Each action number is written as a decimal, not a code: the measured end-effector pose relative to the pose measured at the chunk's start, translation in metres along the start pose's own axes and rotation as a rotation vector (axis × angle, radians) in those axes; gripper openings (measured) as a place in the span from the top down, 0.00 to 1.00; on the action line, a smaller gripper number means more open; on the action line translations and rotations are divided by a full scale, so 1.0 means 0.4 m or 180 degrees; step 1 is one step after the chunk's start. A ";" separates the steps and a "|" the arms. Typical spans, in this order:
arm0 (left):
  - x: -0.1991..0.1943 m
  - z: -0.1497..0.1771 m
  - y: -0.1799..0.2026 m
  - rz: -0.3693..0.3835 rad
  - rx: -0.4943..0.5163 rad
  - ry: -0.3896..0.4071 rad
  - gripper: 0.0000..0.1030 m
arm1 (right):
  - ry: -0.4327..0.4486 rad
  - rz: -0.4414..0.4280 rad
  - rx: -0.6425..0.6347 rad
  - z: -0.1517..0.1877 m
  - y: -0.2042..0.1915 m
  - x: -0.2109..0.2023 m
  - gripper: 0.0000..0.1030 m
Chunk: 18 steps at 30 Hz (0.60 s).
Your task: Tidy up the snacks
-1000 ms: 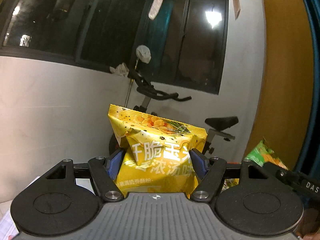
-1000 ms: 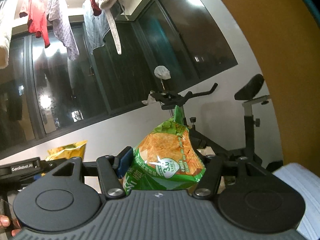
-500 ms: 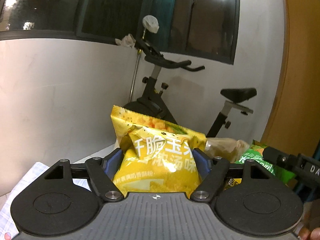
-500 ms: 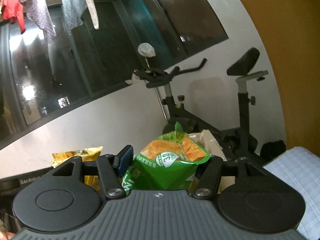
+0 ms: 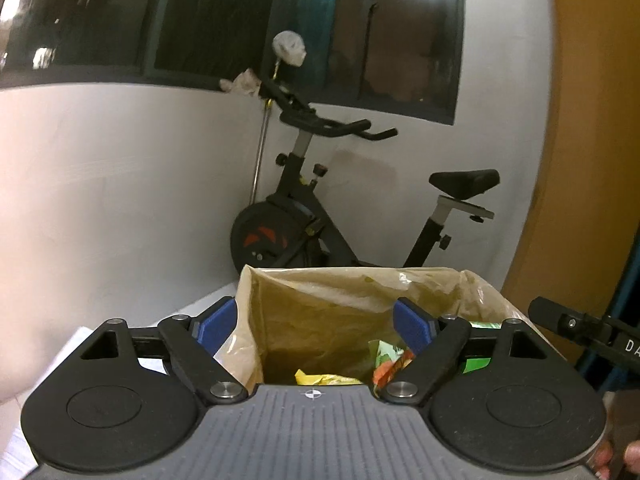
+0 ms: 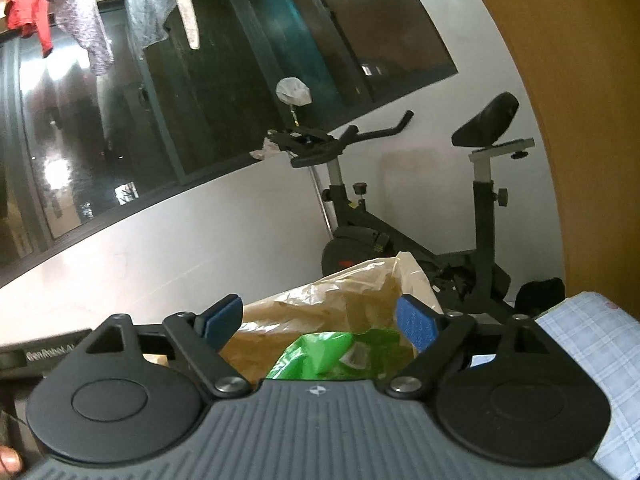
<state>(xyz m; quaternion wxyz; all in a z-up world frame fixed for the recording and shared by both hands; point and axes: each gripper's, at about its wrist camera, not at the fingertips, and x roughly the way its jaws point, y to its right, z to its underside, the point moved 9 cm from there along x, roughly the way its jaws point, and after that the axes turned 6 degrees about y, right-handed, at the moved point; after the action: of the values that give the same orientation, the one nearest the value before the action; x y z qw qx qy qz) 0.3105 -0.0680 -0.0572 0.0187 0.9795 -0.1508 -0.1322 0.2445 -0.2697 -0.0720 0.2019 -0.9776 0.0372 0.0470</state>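
Between the blue pads point(image 5: 414, 324) of the left gripper point(image 5: 316, 322) nothing is gripped: its jaws have just been opening and stand wide apart over the mouth of a brown paper bag point(image 5: 320, 308) lined with clear plastic. Down in the bag, below the gripper, lies a yellow snack packet point(image 5: 320, 378), and beside it to the right a crumpled packet in green and orange point(image 5: 390, 360). At the right edge of this view the black body of the right gripper point(image 5: 580, 330) reaches in.

On the right gripper point(image 6: 320, 318), seen from its own camera, the jaws have likewise just been opening and the pads point(image 6: 416, 326) press on nothing. A green snack packet point(image 6: 320, 354) sits low between and below them, apart from both pads, at the bag's point(image 6: 304, 312) opening. A checked blue cloth point(image 6: 592, 344) lies to the right of the bag. Behind the bag stands an exercise bike point(image 6: 400, 200) against a white wall point(image 5: 120, 208), with dark windows point(image 6: 240, 80) above and laundry point(image 6: 80, 12) hanging at the top left.
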 end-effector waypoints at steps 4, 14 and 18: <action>-0.059 0.014 -0.016 0.0032 0.0027 0.0056 0.16 | 0.0019 -0.0081 -0.0068 0.015 -0.008 -0.058 0.16; -0.142 0.188 -0.050 -0.0031 -0.0097 -0.0206 0.17 | -0.0237 -0.0232 -0.0340 0.154 -0.021 -0.175 0.16; -0.146 0.295 -0.065 -0.0044 -0.0252 -0.0511 0.18 | -0.0541 -0.0151 -0.0343 0.245 0.010 -0.188 0.16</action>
<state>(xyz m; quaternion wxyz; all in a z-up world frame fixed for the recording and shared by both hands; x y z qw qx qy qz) 0.2331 -0.0253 -0.1582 0.0444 0.9653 -0.1397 -0.2163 0.1618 -0.2302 -0.1549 0.1526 -0.9801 -0.0057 0.1268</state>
